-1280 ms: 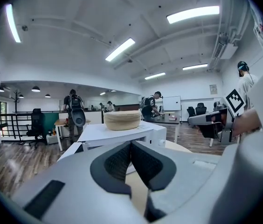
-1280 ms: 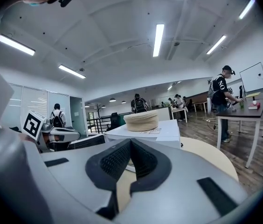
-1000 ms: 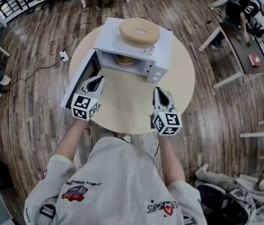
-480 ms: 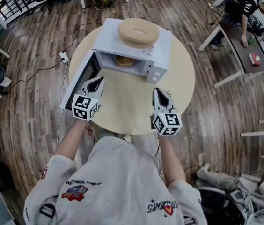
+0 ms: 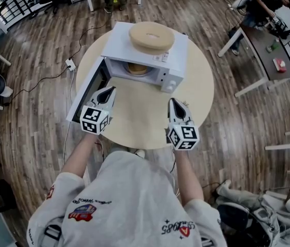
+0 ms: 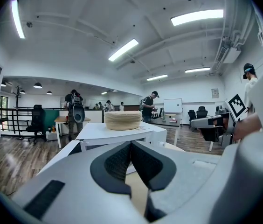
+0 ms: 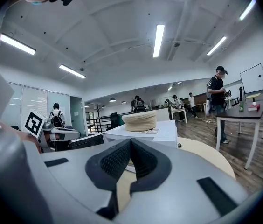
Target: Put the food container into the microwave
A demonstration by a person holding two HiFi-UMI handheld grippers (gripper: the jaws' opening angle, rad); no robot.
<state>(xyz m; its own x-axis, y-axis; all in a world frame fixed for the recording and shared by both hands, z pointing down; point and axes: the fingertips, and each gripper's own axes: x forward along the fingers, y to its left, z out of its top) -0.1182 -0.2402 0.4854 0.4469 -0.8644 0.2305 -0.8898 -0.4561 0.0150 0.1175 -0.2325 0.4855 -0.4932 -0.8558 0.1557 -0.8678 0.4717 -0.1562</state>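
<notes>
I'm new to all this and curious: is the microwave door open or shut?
Open. The door stands swung out to the left of the microwave, and a tan container shows inside it.

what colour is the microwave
The microwave is white; the head view shows it best.

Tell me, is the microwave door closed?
No, the microwave has its door swung wide open to the left, showing a tan container inside.
</notes>
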